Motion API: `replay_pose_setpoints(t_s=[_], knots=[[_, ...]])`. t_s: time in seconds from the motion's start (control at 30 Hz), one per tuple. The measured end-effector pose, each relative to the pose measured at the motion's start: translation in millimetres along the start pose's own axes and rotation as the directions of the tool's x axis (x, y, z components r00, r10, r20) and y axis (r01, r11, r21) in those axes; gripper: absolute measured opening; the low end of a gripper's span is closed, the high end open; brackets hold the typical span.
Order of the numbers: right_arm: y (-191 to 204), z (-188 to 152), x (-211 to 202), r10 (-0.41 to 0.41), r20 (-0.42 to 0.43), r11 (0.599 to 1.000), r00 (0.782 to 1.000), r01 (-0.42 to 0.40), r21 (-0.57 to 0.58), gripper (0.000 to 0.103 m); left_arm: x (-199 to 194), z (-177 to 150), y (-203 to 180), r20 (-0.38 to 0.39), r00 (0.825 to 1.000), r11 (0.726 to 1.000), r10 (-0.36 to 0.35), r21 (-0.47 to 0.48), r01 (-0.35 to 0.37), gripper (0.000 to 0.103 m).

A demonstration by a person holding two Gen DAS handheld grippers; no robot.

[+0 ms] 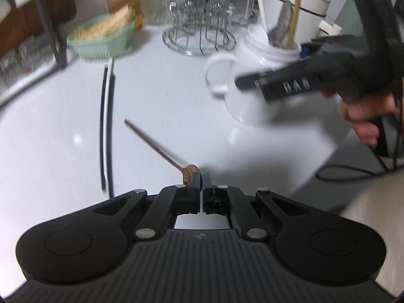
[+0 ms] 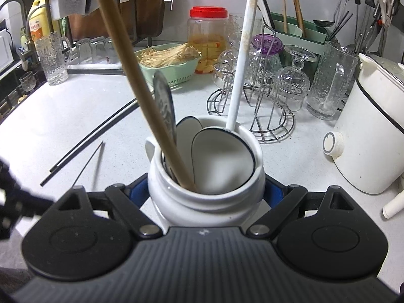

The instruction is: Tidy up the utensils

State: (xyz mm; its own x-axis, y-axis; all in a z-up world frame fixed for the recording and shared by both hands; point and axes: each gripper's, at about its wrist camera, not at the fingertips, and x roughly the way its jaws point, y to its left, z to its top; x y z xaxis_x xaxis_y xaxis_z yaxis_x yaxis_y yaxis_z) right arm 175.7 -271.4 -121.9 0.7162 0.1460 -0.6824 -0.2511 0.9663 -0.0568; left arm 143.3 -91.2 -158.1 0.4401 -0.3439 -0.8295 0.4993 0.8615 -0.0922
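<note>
My left gripper (image 1: 201, 179) is shut on the bowl of a small bronze spoon (image 1: 161, 149), whose thin handle points up and left above the white counter (image 1: 164, 88). My right gripper (image 2: 205, 192) is shut on a white ceramic jar (image 2: 205, 202) that holds a wooden handle (image 2: 141, 83), a white handle (image 2: 242, 58), a grey utensil (image 2: 165, 106) and white spoons (image 2: 222, 161). In the left wrist view the jar (image 1: 242, 80) stands at right with the right gripper (image 1: 303, 78) around it. Black and white chopsticks (image 1: 107, 126) lie on the counter; they also show in the right wrist view (image 2: 96, 136).
A green basket of noodles (image 2: 169, 63), a red-lidded jar (image 2: 208, 38), a wire rack with glasses (image 2: 265, 80), a glass pitcher (image 2: 330, 80) and a white cooker (image 2: 373, 131) stand at the back. A dish rack (image 2: 83, 48) is at the far left.
</note>
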Motion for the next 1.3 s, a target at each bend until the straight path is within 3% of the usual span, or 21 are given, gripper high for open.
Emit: replay_pose_setpoints(t_s=[0.27,0.6,0.73,0.87,0.97,1.13,1.3], knots=[[10,7,7,0.011,-0.013,1.0,1.0,-0.012,-0.013,0.092,-11,-42,14,-0.017,0.995,0.988,-0.102,-0.117,0.1,0.001],[21,17,15,0.051,-0.022,0.997,0.998,-0.052,-0.054,0.092,-26,-77,23,0.004,0.975,0.938,-0.22,-0.272,0.213,0.002],[23,19,16,0.058,-0.022,0.996,0.998,-0.059,-0.06,0.092,-33,-84,23,-0.003,0.974,0.923,-0.228,-0.32,0.215,0.003],[22,18,16,0.067,-0.016,0.995,0.998,-0.068,-0.071,0.092,-33,-91,31,-0.012,0.974,0.879,-0.226,-0.435,0.198,0.008],[22,18,16,0.072,-0.014,0.994,0.997,-0.073,-0.076,0.092,-31,-99,44,-0.004,0.973,0.809,-0.232,-0.556,0.191,0.019],[22,17,16,0.075,-0.01,0.994,0.997,-0.075,-0.076,0.092,-24,-106,69,0.045,0.958,0.636,-0.283,-0.739,0.223,0.021],[22,18,16,0.074,-0.011,0.994,0.997,-0.074,-0.077,0.092,-11,-125,86,0.117,0.936,0.401,-0.331,-0.881,0.252,0.022]])
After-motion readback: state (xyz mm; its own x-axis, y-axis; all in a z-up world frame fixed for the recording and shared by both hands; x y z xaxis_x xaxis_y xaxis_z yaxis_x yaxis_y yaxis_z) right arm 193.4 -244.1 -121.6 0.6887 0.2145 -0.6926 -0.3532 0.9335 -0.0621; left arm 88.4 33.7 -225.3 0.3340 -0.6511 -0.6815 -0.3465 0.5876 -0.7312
